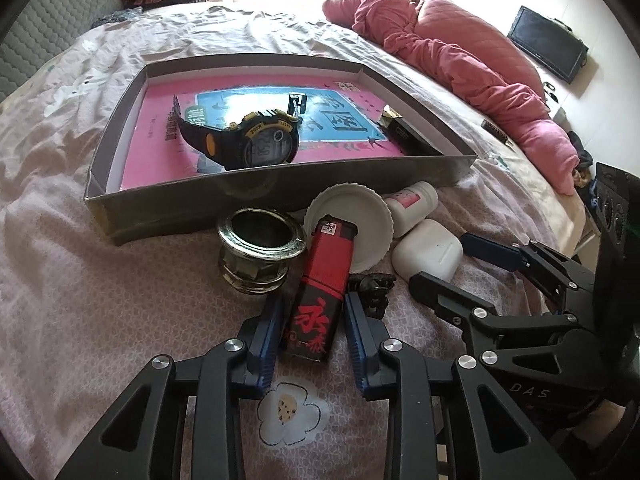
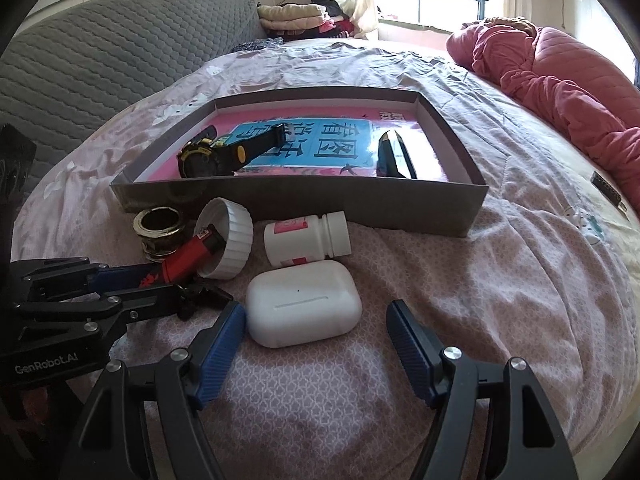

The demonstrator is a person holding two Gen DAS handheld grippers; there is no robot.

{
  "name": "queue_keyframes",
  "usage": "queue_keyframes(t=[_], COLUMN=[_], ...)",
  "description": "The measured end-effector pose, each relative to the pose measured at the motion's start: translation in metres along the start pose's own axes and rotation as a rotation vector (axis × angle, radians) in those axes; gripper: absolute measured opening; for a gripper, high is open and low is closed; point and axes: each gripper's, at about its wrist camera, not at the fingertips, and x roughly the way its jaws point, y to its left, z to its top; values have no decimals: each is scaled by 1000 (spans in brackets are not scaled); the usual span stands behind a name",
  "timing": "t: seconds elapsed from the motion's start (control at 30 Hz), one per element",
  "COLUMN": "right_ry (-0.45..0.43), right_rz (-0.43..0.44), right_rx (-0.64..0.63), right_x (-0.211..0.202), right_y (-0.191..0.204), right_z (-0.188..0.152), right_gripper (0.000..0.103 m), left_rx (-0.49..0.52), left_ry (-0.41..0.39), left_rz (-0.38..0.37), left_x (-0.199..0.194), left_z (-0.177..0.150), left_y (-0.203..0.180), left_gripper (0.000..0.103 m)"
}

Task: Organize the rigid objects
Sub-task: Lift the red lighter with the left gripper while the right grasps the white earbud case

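Blue-padded left claw (image 1: 310,320) straddles one red-black lighter (image 1: 324,280) on the bed (image 1: 100,280), narrow, pads just off its sides. Right claw (image 2: 316,336) wide, around nothing, one white earbud case (image 2: 304,308) just ahead. Nearby: one bottle (image 2: 306,242), one white lid (image 2: 232,240), one brass ring (image 1: 256,254). Box (image 2: 300,204) holds one watch (image 1: 256,140), one dark case (image 2: 394,156). Only the left view shows the watch's face.

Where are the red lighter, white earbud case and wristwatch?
red lighter (image 1: 326,276): left wrist view, red body.
white earbud case (image 2: 304,302): right wrist view, lid top.
wristwatch (image 1: 266,146): left wrist view, dial face.
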Motion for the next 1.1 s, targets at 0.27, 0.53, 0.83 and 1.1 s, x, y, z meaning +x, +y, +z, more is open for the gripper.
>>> queue_keyframes(t=[0.27,0.53,0.83,1.1], right_ry=[-1,-12,-43,-92], right_rz=[-8,46,94,121], right_rx=[-75,-73,12,80], right_x=[17,19,5,-8], right_y=[8,5,-12,-24], right_z=[5,5,7,11], right_gripper=[72,61,61,61], left_rx=[2,-20,-57,-93], left_ry=[7,5,-3,-19], left_rz=[16,16,-6,-29], left_x=[3,8,4,-8], left_z=[2,4,3,-1], left_y=[-1,-3,-1,0], left_gripper=[28,28,26,23])
